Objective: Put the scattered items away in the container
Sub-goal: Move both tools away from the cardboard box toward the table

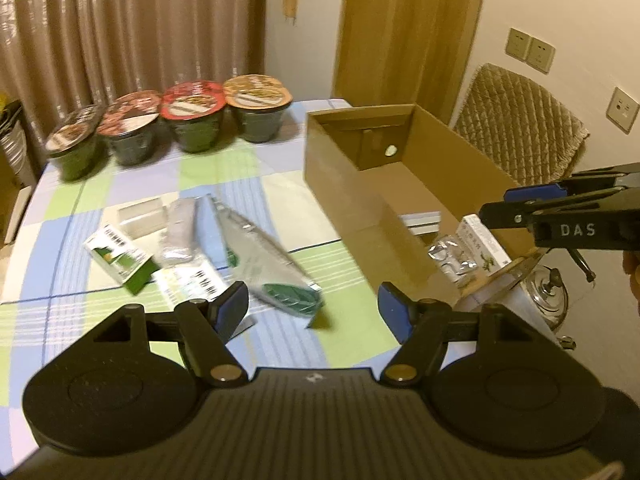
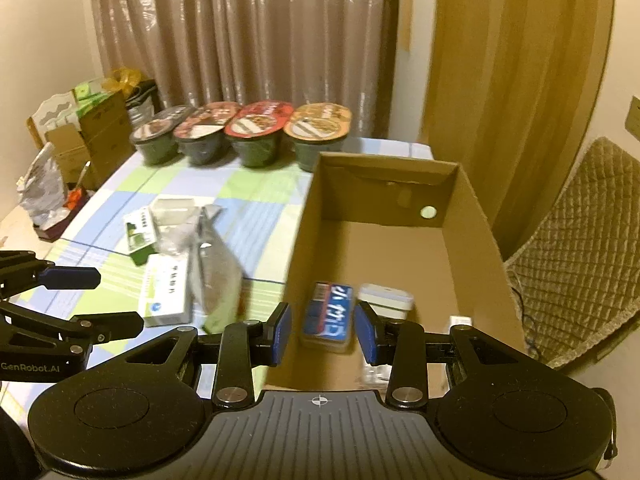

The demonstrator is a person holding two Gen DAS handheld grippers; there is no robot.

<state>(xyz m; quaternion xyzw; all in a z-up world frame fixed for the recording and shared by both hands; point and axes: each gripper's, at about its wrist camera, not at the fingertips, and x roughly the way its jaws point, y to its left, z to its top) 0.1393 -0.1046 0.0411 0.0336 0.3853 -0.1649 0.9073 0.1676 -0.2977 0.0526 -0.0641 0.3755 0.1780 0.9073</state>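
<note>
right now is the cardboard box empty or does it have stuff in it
Not empty. The cardboard box already holds a blue packet and a white container.

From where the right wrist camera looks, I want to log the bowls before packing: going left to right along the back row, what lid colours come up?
Dark grey lidded bowl → dark red lidded bowl → bright red lidded bowl → orange lidded bowl, which stands just behind the cardboard box.
</note>
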